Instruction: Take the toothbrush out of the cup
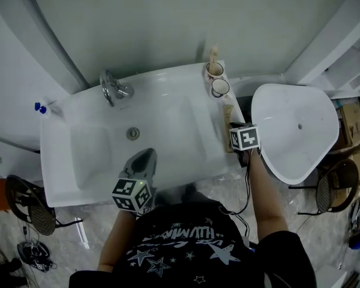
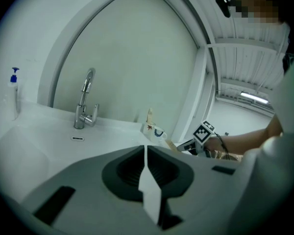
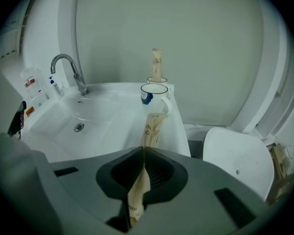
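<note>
Counts:
- 2 cups on the back right corner of the sink [image 1: 168, 125]: front cup [image 3: 155, 96], white with a blue mark, and back cup [image 3: 158, 80] just behind it, close enough that I can't tell whether they touch.
- 2 paper-wrapped toothbrushes: upright toothbrush [image 3: 157, 62] stands in the back cup, held toothbrush [image 3: 152, 129] is out of any cup.
- 1 faucet [image 1: 113, 89], 1 drain [image 1: 133, 133], 1 blue-capped bottle [image 1: 41, 108] at the sink's left end.
- 2 grippers.

Right gripper [image 3: 143, 150]:
- Jaws are almost together, pinched on the tan wrapper of the held toothbrush.
- The wrapper runs through the jaws, with one end sticking out behind them.
- The far end points at the front cup and ends just short of its base. Can't tell if it touches.
- From the head view, the gripper sits over the sink's right ledge, in front of both cups, with the toothbrush lying along that ledge.
- The front cup looks empty from above.

Left gripper [image 2: 145, 148]:
- Jaws are together, with nothing between them.
- It hangs over the front of the basin, well apart from the cups, touching nothing.
</note>
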`<state>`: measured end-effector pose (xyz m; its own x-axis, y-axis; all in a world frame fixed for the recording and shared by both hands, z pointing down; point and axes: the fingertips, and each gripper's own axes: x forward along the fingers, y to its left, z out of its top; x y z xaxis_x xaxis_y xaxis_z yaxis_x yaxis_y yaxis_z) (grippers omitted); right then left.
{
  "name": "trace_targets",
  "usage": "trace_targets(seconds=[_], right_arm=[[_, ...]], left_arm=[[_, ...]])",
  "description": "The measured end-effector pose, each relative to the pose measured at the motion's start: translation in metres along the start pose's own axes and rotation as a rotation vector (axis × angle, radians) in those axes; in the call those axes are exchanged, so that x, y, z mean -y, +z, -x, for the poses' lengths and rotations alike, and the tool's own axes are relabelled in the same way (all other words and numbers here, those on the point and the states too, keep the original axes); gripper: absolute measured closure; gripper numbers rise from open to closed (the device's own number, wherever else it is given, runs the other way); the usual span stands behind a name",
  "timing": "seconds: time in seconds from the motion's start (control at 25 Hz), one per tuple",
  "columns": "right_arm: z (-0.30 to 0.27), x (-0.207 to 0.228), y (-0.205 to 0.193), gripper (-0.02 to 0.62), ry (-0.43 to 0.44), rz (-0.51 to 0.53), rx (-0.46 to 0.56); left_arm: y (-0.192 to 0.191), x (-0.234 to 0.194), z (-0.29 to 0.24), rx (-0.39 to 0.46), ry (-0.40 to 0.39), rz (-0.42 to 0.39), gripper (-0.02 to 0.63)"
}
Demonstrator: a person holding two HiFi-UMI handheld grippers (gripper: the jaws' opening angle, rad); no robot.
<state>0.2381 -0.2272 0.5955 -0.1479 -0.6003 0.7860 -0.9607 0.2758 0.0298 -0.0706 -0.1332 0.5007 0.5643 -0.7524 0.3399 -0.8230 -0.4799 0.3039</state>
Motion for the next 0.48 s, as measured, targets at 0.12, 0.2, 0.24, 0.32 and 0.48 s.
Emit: trace_targets(seconds=[0.12,0.2,0.24,0.32,0.48], right_arm=[[-0.012,0.000,-0.007,0.572,0.006,-0.003,-0.033],[-0.017,0.001,-0.009,0.572,0.008,-0.004,-0.045],[-0.019,0.001,-0.010,0.571,0.010,-0.003,-0.050],[-0.022,0.001,-0.011,0.571,0.013,0.001,-0.054],[-0.026,0.002,-0.008,0.571,0.017,0.022,-0.045]], left_arm=[[0.001,-0.003,0.001,0.005,0.018,0.007,0.577],[0.002,-0.005,0.002,0.010,0.029,0.012,0.577],[0.003,-0.005,0.002,0.011,0.034,0.013,0.577],[0.002,-0.006,0.002,0.010,0.041,0.015,0.577],[0.000,-0.007,0.000,0.009,0.052,0.020,0.577]])
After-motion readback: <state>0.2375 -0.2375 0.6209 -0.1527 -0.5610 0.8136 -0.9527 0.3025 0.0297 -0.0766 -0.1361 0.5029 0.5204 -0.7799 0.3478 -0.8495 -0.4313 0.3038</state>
